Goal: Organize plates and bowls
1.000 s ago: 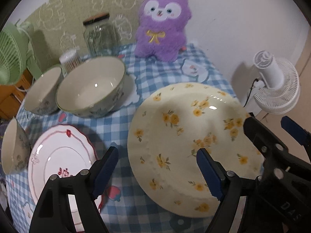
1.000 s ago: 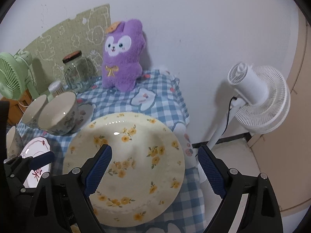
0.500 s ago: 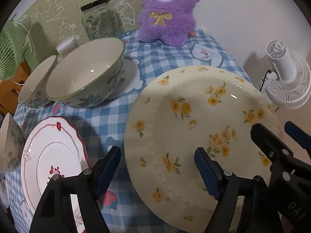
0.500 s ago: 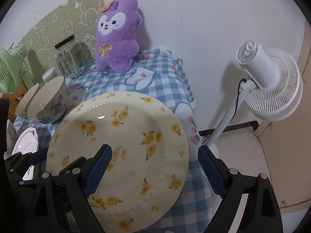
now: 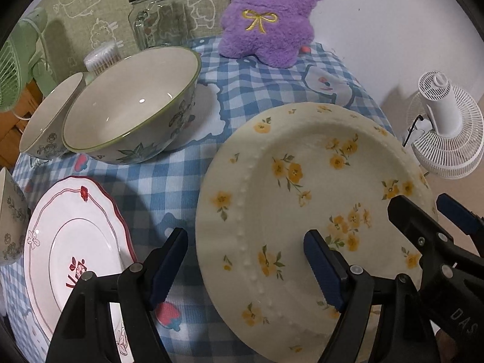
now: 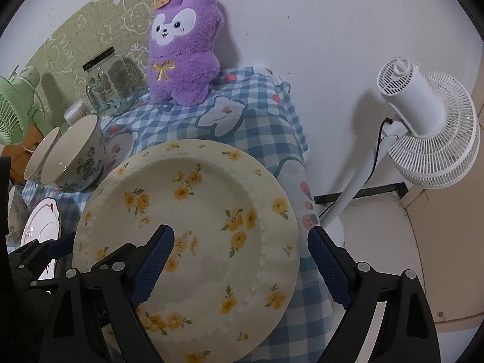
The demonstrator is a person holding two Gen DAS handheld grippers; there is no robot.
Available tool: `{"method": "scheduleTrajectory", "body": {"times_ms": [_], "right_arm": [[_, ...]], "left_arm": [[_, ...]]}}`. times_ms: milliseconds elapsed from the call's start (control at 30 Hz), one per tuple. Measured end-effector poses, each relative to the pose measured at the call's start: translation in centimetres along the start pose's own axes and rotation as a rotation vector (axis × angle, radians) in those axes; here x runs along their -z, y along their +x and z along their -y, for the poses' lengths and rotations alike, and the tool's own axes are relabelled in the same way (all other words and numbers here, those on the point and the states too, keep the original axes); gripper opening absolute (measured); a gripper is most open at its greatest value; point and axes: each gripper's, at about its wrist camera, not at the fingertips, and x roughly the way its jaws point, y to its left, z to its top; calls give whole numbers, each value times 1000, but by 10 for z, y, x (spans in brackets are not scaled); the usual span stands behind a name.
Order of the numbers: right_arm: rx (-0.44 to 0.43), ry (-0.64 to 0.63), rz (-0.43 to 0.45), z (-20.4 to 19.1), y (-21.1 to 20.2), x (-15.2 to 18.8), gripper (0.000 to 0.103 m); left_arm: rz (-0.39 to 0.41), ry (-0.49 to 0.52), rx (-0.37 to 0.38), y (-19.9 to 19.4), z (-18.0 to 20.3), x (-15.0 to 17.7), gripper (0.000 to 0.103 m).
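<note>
On the blue checked tablecloth (image 5: 169,187), near its right edge: big cream plate with yellow flowers (image 5: 290,199), lying flat. Left gripper (image 5: 245,260) above its left rim, jaws wide, one pad over the plate, the other over cloth, gripping nothing. Right gripper (image 6: 240,260) straddles the plate's right rim, jaws likewise spread, nothing held. Left of the plate: large green-rimmed bowl (image 5: 133,112), smaller bowl (image 5: 45,121) touching it, red-trimmed white plate (image 5: 69,242) nearer. Purple plush (image 5: 269,21) at back.
</note>
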Motion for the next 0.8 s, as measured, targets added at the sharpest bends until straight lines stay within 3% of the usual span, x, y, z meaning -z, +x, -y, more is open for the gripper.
{"method": "scheduleTrajectory", "body": {"times_ms": [367,567,667,800], "right_arm": [[28,-10,-4,3,0,-6,91],[64,11,-41,15,10,1,91],[48,35,-72,22,18,5,79],[36,47,-64,23,22,8,75]], "left_arm": [[-12,-1,13,3,7,-6,70],[-18,-82,32,4,-3,-9,59],[-15,-93,44,5,-5,-9,59],[2,-72,39,4,-4,-7,59]]}}
